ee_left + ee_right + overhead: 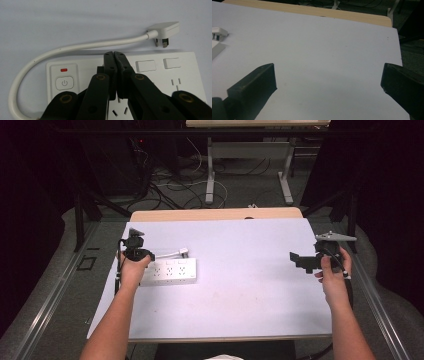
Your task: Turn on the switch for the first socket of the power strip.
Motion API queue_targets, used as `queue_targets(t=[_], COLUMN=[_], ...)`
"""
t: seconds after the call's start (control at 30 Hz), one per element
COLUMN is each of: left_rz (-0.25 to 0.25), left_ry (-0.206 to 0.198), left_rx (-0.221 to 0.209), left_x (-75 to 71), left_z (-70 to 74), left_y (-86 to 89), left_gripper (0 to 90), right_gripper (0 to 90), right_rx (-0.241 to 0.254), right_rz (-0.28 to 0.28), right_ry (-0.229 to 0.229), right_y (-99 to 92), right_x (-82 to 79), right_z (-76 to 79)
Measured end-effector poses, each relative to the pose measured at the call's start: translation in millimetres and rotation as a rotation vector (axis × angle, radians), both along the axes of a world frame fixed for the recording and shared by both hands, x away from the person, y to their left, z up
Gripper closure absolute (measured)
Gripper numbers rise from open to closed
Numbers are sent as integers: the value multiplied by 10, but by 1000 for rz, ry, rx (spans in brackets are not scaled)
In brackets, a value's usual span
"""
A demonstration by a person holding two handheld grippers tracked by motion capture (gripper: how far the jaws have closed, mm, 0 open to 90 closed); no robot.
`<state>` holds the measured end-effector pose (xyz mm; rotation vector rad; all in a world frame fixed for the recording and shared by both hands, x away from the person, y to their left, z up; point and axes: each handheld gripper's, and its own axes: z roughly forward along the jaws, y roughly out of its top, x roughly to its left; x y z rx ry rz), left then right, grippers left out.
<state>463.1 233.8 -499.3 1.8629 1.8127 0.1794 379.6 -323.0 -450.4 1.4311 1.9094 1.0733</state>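
In the high view a white power strip (169, 272) lies left of centre on a pale sheet (240, 300) that covers a wooden table (215, 214). Its white cable (167, 254) runs along the strip's far edge to a plug (184, 251) lying loose on the sheet just beyond it. The left gripper (134, 251), held in the left hand (132, 270), sits at the strip's left end.

In the left gripper view the left gripper (114, 56) has its two black jaws pressed together with no gap between the tips and nothing seen between them. The tips stand over the strip (152, 75) near its upper edge; whether they touch it cannot be told. At the lower left of that frame a round power button (64, 83) sits under a small red light (64, 70). Right of the jaws are two blank rectangular covers (145, 65), and socket holes show lower down. The cable (75, 47) arcs from the lower left up and across to the plug (163, 31) in the upper right, its pins facing down toward the strip.

At the right of the high view the right hand (334, 270) holds the right gripper (299, 258) above the sheet, well apart from the strip. In the right gripper view the right gripper (328, 82) has its jaws spread wide, one at each lower corner, with only bare sheet (324, 55) between them and nothing held. The plug (218, 32) shows at the far left edge.
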Motion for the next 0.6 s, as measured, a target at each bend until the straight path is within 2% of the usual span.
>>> queue_targets(t=[0.2,0.27,0.33,0.37,0.5,0.6], left_rz=[-6,4,1,7,2,7], left_ry=[24,12,30,20,44,28], left_rx=[6,0,7,2,0,-12], left_x=[23,22,25,25,21,19], left_z=[-25,-50,-63,-87,-117,-139], left_y=[5,3,14,18,40,45], left_gripper=[890,890,890,890,890,890], right_gripper=[0,0,0,0,0,0], right_rx=[-2,0,-1,-1,-1,-3], right_rz=[1,0,5,5,6,8], right_ry=[0,-2,6,6,6,8], right_y=[-1,1,-1,1,3,5], right_x=[0,3,-3,-3,-2,3], right_z=[-3,-7,1,1,0,-7])
